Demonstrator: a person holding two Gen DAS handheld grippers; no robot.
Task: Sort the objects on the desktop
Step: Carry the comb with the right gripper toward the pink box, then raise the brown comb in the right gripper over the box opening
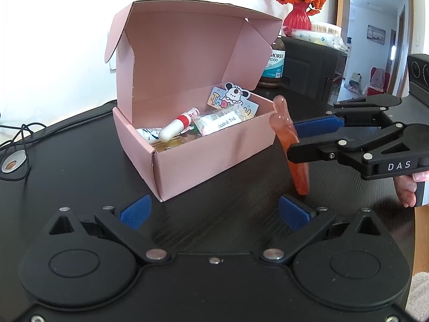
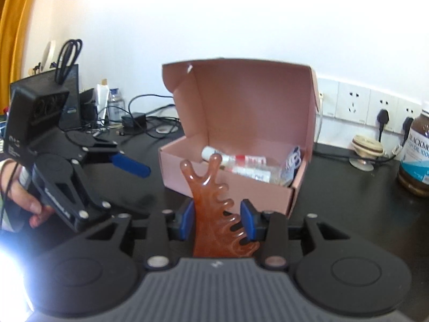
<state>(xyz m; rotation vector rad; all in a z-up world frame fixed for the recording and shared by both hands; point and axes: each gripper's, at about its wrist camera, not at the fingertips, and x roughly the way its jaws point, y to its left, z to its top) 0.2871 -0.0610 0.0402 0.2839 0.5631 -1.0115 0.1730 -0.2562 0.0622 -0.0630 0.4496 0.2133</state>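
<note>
Pink box (image 1: 214, 158) lid up, brown jar (image 2: 415, 158) beside, cables (image 2: 150, 131) behind

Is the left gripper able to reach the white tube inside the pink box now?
Probably yes. The left gripper is open and empty, the pink box has its lid up, and the white tube lies uncovered on top.

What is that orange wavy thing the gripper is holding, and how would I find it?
Find the open pink box on the black table. Just beside its right corner, the right hand-held gripper pinches an amber comb, standing it upright. It is the only see-through orange thing there, with a forked top and wavy teeth down one edge.
</note>
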